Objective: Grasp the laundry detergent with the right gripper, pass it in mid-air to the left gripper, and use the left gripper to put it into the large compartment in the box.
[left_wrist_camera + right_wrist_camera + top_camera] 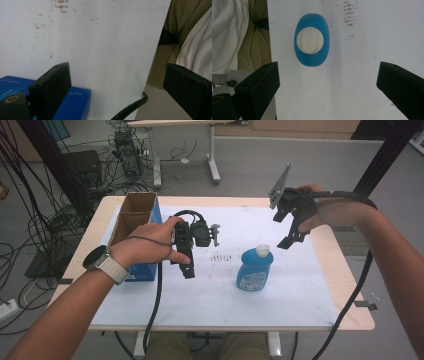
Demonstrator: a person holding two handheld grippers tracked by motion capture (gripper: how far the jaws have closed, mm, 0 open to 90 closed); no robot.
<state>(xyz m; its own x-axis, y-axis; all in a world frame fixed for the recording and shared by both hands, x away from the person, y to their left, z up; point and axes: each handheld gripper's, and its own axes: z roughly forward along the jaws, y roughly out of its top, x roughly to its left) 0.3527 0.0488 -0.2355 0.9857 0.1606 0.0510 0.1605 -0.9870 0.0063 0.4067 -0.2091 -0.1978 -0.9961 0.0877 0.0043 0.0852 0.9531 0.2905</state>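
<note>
Blue box w/ open cardboard top (pixel 131 215): just outboard of the left gripper (pixel 187 267) jaws, its corner by the left-hand jaw in the left gripper view. White sheet (pixel 225 300) lies under both jaw pairs, on a wooden table (pixel 345 285). Brown smudges (pixel 220 256) on the sheet, betw. left gripper and right gripper (pixel 282 231) jaws. Floor cables (pixel 30 220) and PC tower (pixel 125 150) well beyond the left jaws.

I see a wooden desk (pixel 350 285) under a white sheet (pixel 290 295). On the sheet stand a blue bottle (pixel 254 270) and a blue box (pixel 145 227) at its left edge.
</note>
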